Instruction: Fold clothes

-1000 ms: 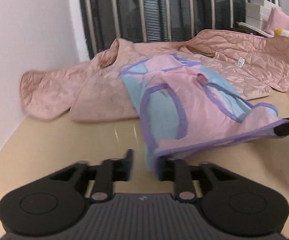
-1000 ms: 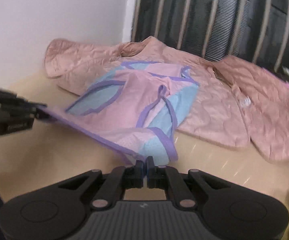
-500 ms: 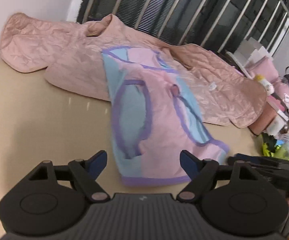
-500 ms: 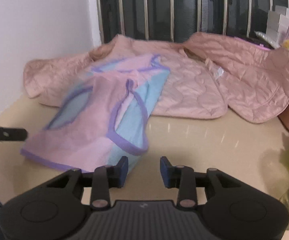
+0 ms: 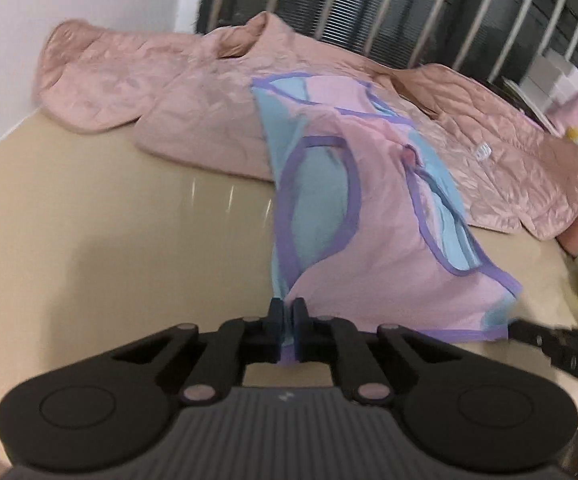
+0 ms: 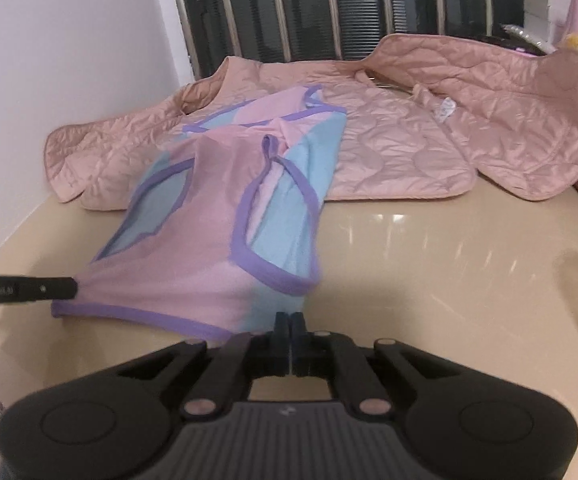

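Both tongs, spread half a second earlier, had closed on the hem corners of the pink-and-blue top (image 5: pixel 373 216), left tongs (image 5: pixel 287 330) and right tongs (image 6: pixel 290 336), near the table (image 6: pixel 429 280) front edge; top half on quilted jacket (image 6: pixel 409 148), apparently unfolded.

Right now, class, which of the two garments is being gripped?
The pink-and-blue top with purple trim; both hand-held grippers pinch its near hem. The quilted pink jacket lies untouched behind.
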The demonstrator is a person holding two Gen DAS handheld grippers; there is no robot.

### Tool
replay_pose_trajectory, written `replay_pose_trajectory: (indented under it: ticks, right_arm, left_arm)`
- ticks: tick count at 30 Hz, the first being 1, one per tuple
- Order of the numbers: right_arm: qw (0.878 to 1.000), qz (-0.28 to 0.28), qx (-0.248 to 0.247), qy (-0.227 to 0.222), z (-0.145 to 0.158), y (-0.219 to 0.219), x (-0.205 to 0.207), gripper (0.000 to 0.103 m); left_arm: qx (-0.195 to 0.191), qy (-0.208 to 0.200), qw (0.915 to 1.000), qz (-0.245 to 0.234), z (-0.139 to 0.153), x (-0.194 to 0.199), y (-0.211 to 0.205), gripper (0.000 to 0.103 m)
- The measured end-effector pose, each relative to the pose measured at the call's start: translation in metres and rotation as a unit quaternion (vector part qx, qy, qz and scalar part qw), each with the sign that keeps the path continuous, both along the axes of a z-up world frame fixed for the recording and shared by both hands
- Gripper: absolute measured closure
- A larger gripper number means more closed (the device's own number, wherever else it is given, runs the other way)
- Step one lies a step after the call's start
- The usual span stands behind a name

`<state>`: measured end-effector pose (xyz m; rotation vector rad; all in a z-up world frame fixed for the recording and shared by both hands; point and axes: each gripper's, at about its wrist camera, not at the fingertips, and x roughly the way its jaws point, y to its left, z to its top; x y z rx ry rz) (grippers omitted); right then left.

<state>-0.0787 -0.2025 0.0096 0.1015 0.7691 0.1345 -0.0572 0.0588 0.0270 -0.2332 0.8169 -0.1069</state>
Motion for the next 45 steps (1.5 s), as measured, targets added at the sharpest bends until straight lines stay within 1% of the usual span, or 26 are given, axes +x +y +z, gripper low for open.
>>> replay_pose_trajectory:
  ticks: [2,4,5,6,8,9,10,11,12,15,17,18,20,22,26,30,32,33,34,35,36,38,40,41,42,45]
  right_arm:
    - [1.0,0.005,-0.012,0.002,0.001,-0.001,-0.015,0.103]
    - [1.0,0.01,-0.019,0.007,0.002,-0.003,-0.03,0.103]
    - [1.0,0.011,-0.017,0.011,0.003,-0.005,-0.035,0.103]
    - [1.0,0.008,-0.013,0.013,0.005,-0.007,-0.038,0.101]
    - [1.0,-0.009,0.004,0.005,0.011,-0.012,-0.035,0.091]
    - [1.0,-0.01,0.01,0.0,0.013,-0.011,-0.03,0.08]
    - [1.0,-0.006,0.013,-0.002,0.015,-0.01,-0.023,0.062]
    - [1.0,-0.005,0.013,-0.004,0.015,-0.007,-0.017,0.056]
    - [1.0,-0.006,0.012,-0.005,0.015,-0.003,-0.01,0.056]
    - [1.0,-0.015,0.01,0.004,0.011,0.01,0.014,0.058]
    - [1.0,-0.026,-0.001,0.015,0.004,0.016,0.024,0.091]
    - [1.0,-0.024,-0.009,0.016,0.002,0.019,0.025,0.102]
    - [1.0,-0.01,-0.02,0.015,0.002,0.023,0.02,0.102]
    - [1.0,-0.005,-0.012,0.017,0.003,0.018,0.009,0.103]
    - [0.999,-0.026,0.01,0.022,0.003,-0.004,-0.025,0.103]
    - [0.999,-0.036,0.012,0.021,0.003,-0.014,-0.044,0.103]
    - [0.999,-0.041,0.015,0.007,0.004,-0.015,-0.045,0.094]
    - [0.999,-0.042,0.02,0.002,0.006,-0.015,-0.043,0.085]
    - [0.999,-0.04,0.027,-0.001,0.007,-0.014,-0.039,0.069]
    - [0.999,-0.036,0.034,-0.006,0.008,-0.013,-0.036,0.061]
    - [0.999,-0.031,0.04,-0.012,0.009,-0.011,-0.032,0.056]
    - [0.999,-0.017,0.032,-0.02,0.009,-0.004,-0.023,0.057]
    - [0.999,-0.016,0.02,-0.019,0.007,0.003,-0.011,0.06]
    - [1.0,-0.013,0.012,-0.013,0.004,0.007,-0.005,0.064]
    - [1.0,-0.009,0.003,-0.004,0.001,0.01,0.002,0.078]
    - [1.0,-0.01,-0.006,0.0,0.0,0.011,-0.007,0.102]
  left_arm:
    - [-0.007,-0.002,1.0,-0.003,-0.001,-0.012,0.002,0.094]
    - [0.013,-0.011,0.9998,-0.004,-0.001,-0.025,0.0,0.083]
    - [0.021,-0.015,0.9997,-0.004,-0.001,-0.031,-0.002,0.069]
    - [0.025,-0.017,0.9995,0.001,0.0,-0.033,-0.002,0.047]
    - [0.03,-0.021,0.9993,0.009,0.002,-0.036,-0.004,0.04]
    - [0.026,-0.018,0.9994,0.012,0.002,-0.034,-0.003,0.038]
    - [0.024,-0.015,0.9995,0.014,0.003,-0.032,-0.003,0.038]
    - [0.029,-0.012,0.9993,0.019,0.003,-0.029,-0.003,0.038]
    - [0.038,-0.012,0.9989,0.022,0.003,-0.028,-0.004,0.038]
    - [0.052,-0.014,0.9983,0.023,0.002,-0.025,-0.01,0.038]
    - [0.054,-0.014,0.9982,0.02,0.001,-0.024,-0.013,0.038]
    - [0.058,-0.014,0.998,0.02,0.001,-0.024,-0.016,0.038]
    - [0.065,-0.011,0.9977,0.017,0.0,-0.023,-0.019,0.038]
    - [0.074,-0.006,0.9972,0.008,0.0,-0.022,-0.022,0.034]
    - [0.074,-0.005,0.9972,-0.01,0.0,-0.022,-0.026,0.031]
    - [0.058,-0.008,0.9983,-0.003,-0.001,-0.02,-0.025,0.031]
    - [0.04,-0.007,0.9992,0.006,0.0,-0.018,-0.022,0.031]
    - [0.032,-0.007,0.9994,0.01,0.0,-0.017,-0.02,0.031]
    - [0.025,-0.008,0.9996,0.013,0.0,-0.017,-0.019,0.031]
    - [0.027,-0.011,0.9995,0.013,-0.001,-0.016,-0.018,0.035]
    - [0.035,-0.014,0.9992,0.013,-0.001,-0.015,-0.019,0.046]
    - [0.052,-0.019,0.9984,0.014,-0.001,-0.012,-0.022,0.053]
    - [0.047,-0.022,0.9986,0.01,-0.002,-0.008,-0.022,0.057]
    - [0.051,-0.024,0.9984,0.006,-0.002,-0.007,-0.023,0.067]
    - [0.054,-0.025,0.9982,0.001,-0.003,-0.006,-0.025,0.086]
    - [0.071,-0.031,0.9969,-0.012,-0.004,-0.005,-0.03,0.097]
